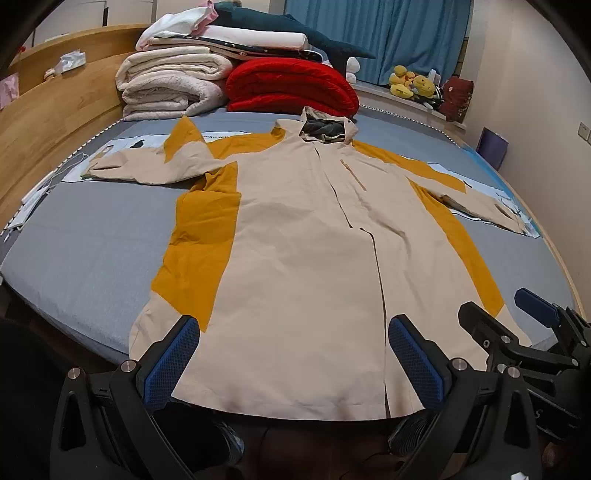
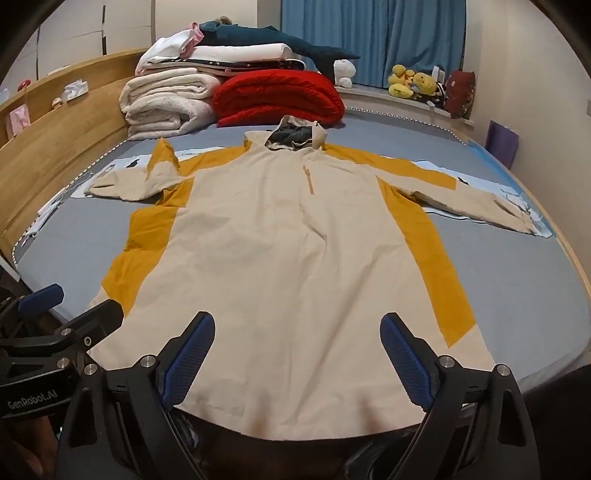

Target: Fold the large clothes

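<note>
A large beige jacket [image 1: 306, 266] [image 2: 288, 266] with mustard-yellow side panels lies flat, front up, on a grey-blue bed [image 1: 92, 266] [image 2: 524, 295]. Its hood points to the far end, both sleeves are spread sideways, and the hem hangs over the near edge. My left gripper [image 1: 293, 328] hovers open above the hem, blue pads wide apart with nothing between them. My right gripper [image 2: 298, 325] is also open above the hem, empty. In the left wrist view the right gripper [image 1: 506, 314] shows at the right edge; in the right wrist view the left gripper [image 2: 70, 302] shows at the left edge.
Folded white blankets [image 1: 170, 88] [image 2: 166, 99] and a red quilt [image 1: 291, 88] [image 2: 277, 96] are stacked at the bed's far end. A wooden headboard [image 1: 44, 122] runs along the left. Plush toys [image 1: 410, 83] sit on a ledge below blue curtains [image 1: 376, 33]. Papers lie under the sleeves.
</note>
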`<state>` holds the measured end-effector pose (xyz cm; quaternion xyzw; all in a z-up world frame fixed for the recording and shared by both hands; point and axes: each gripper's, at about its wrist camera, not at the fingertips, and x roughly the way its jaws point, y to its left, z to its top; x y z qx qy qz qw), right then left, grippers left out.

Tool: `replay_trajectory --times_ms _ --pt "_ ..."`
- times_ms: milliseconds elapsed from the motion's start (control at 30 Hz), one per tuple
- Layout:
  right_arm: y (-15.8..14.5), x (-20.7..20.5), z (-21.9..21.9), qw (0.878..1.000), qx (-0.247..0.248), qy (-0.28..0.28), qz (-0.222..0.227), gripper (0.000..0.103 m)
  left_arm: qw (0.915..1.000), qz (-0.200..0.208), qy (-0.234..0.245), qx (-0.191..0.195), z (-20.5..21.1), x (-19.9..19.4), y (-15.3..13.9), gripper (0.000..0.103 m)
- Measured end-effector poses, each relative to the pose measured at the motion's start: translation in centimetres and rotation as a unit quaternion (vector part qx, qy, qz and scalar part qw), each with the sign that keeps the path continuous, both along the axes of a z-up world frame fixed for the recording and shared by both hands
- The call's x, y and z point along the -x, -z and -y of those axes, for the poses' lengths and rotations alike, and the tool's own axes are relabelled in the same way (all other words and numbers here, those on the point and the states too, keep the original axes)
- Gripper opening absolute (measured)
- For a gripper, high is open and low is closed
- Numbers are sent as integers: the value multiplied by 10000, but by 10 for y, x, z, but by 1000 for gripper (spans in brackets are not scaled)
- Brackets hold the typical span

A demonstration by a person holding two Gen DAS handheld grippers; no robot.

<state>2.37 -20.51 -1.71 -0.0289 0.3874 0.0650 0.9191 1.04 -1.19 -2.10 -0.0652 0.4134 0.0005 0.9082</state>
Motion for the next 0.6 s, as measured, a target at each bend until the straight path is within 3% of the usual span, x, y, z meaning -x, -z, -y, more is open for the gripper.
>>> replay_trajectory --times_ms 600 --pt "0 0 -1 10000 26 -6 37 91 10000 -3 6 -2 -2 0 0 101"
